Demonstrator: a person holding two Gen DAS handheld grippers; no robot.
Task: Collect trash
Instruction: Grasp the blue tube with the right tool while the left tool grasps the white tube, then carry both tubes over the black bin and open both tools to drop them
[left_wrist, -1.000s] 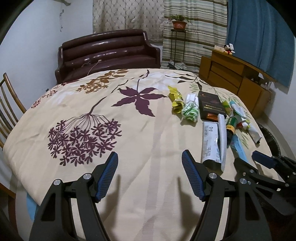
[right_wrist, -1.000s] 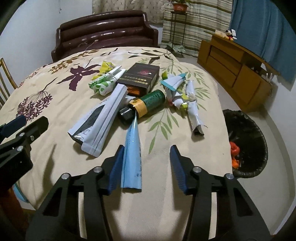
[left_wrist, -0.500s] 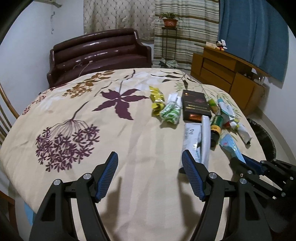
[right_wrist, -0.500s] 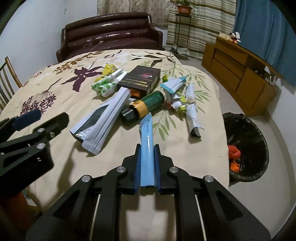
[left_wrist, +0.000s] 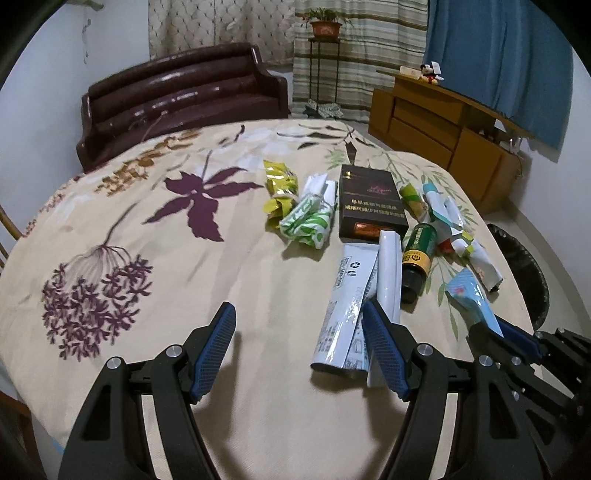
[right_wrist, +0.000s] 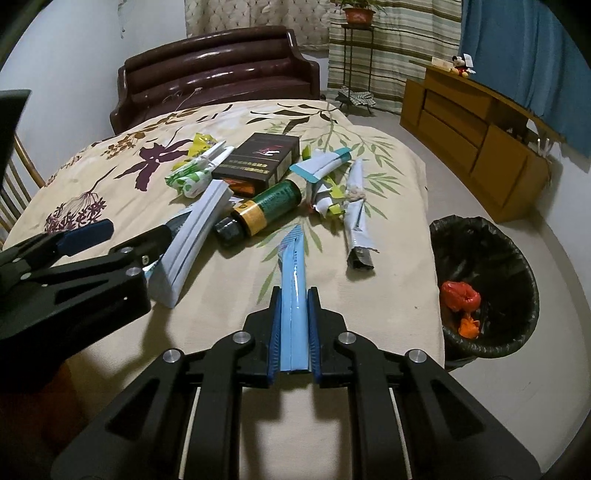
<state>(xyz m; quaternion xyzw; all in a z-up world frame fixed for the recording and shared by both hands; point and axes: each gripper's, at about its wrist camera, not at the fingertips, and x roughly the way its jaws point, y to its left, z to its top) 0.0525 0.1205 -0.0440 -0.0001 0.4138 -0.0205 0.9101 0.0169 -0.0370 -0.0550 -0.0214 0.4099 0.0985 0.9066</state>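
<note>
My right gripper (right_wrist: 293, 295) is shut on a light blue wrapper (right_wrist: 293, 266) and holds it just above the table's near right part; the wrapper also shows in the left wrist view (left_wrist: 471, 295). My left gripper (left_wrist: 299, 325) is open and empty, its right finger over the near end of a white foil pouch (left_wrist: 345, 306). More trash lies beyond: a dark box (right_wrist: 258, 160), a green bottle (right_wrist: 264, 212), a green-white wrapper (right_wrist: 190, 179), a yellow wrapper (left_wrist: 280, 188) and a crumpled silver wrapper (right_wrist: 356, 218).
A black-lined trash bin (right_wrist: 487, 288) with orange scraps stands on the floor right of the table. The table wears a floral cloth (left_wrist: 147, 240). A brown sofa (right_wrist: 218, 74) is behind it, a wooden cabinet (right_wrist: 476, 133) at right, a chair (right_wrist: 14, 184) at left.
My right gripper has closed on the light blue wrapper and lifted it slightly. My left gripper, still open, has moved right toward the white pouch.
</note>
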